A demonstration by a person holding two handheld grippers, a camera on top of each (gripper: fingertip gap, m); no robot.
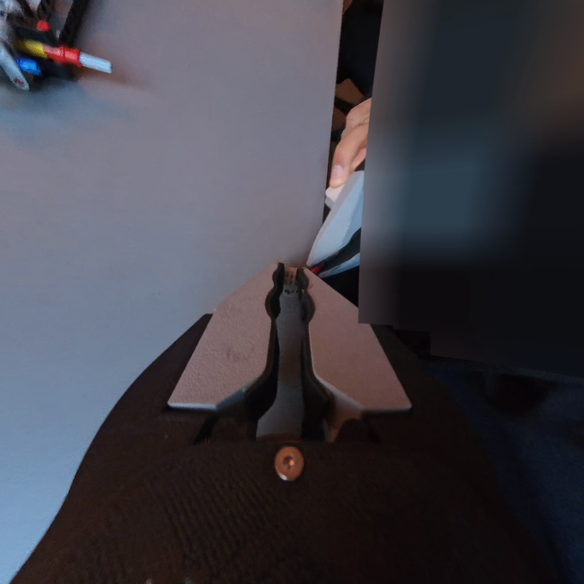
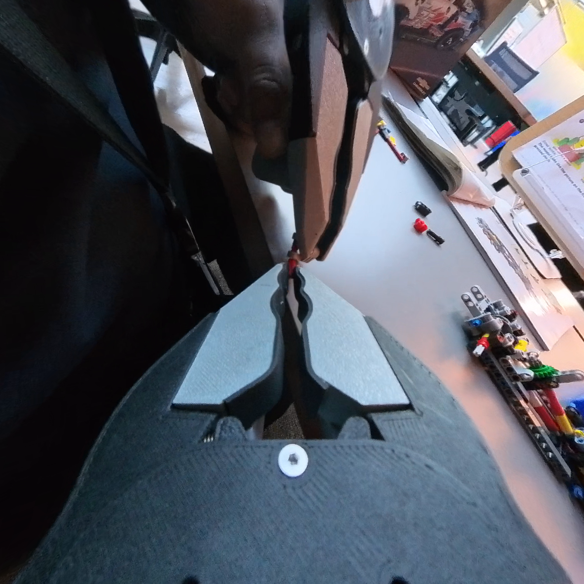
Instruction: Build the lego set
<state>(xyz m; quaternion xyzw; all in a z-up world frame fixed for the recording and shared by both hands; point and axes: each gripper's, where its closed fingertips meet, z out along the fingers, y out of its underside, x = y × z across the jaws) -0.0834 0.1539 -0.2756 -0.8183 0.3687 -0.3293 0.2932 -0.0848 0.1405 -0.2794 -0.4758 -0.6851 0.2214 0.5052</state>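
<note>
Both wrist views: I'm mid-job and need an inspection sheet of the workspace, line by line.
Surface: pale table, seen tilted in the right wrist view.
Job's things: small tan piece and small red piece, brought together where the two sets of fingertips meet.
Clutter: brick-built model, loose red and black pieces, open booklet, dark box.
Grippers: left hand-held gripper closed on the tan piece; right hand-held gripper closed on the red piece.
Cables: nothing seen.
Surroundings: person's hand; storage bins beyond the table.
</note>
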